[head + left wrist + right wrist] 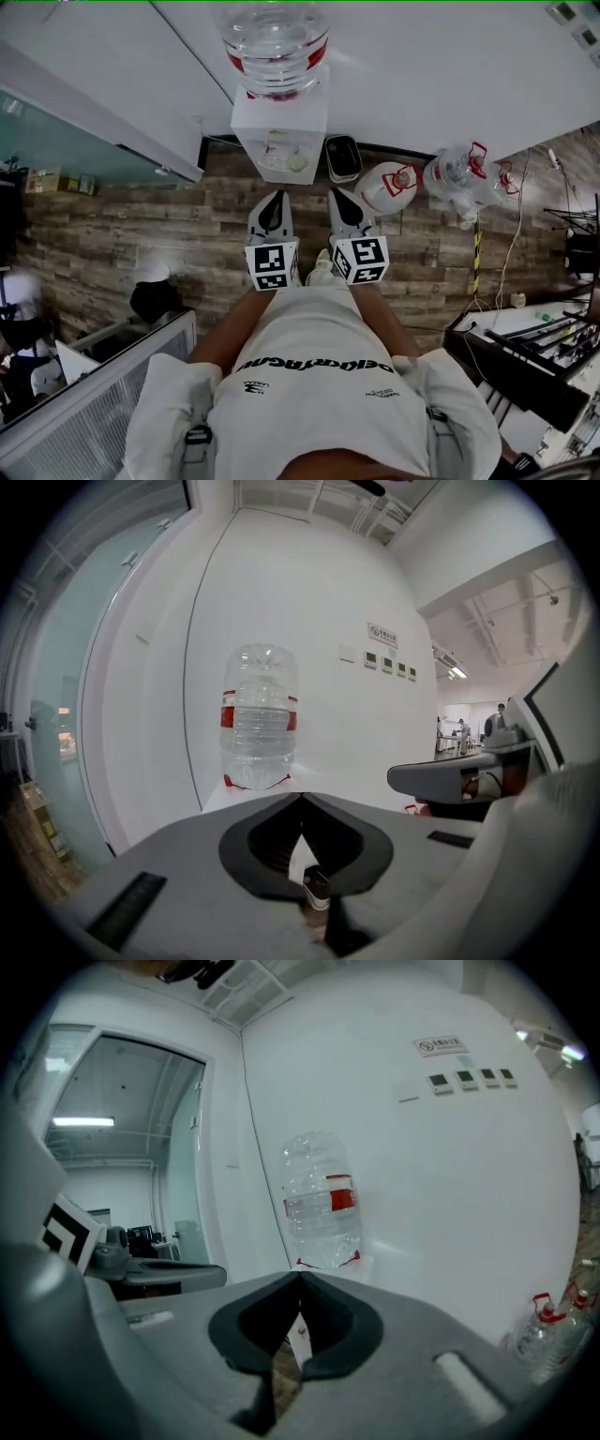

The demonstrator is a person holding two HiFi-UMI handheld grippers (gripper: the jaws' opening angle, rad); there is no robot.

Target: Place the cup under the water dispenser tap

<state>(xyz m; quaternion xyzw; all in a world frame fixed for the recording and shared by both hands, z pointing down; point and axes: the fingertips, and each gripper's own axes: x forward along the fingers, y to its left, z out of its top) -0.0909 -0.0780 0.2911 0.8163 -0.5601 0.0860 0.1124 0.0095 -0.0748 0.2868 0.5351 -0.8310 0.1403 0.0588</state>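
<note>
So the cup (298,161), or what looks like it (a small pale round thing), sits in the front recess of the white water dispenser (279,127), on the far side of the wooden floor (141,225) against the wall. The tap itself is too small to make out. There's a big clear bottle (275,37) with a red band standing upside down on top of the dispenser, and both gripper views look straight at it. Just right of the dispenser is a dark bin (343,157), and further right a couple of spare bottles (459,178) lie on the floor. On the near side, the left tongs (277,195) and right tongs (337,193) are side by side, pointing at the dispenser, well apart from the cup. Both are fully closed with nothing in them, tips meeting.
</note>
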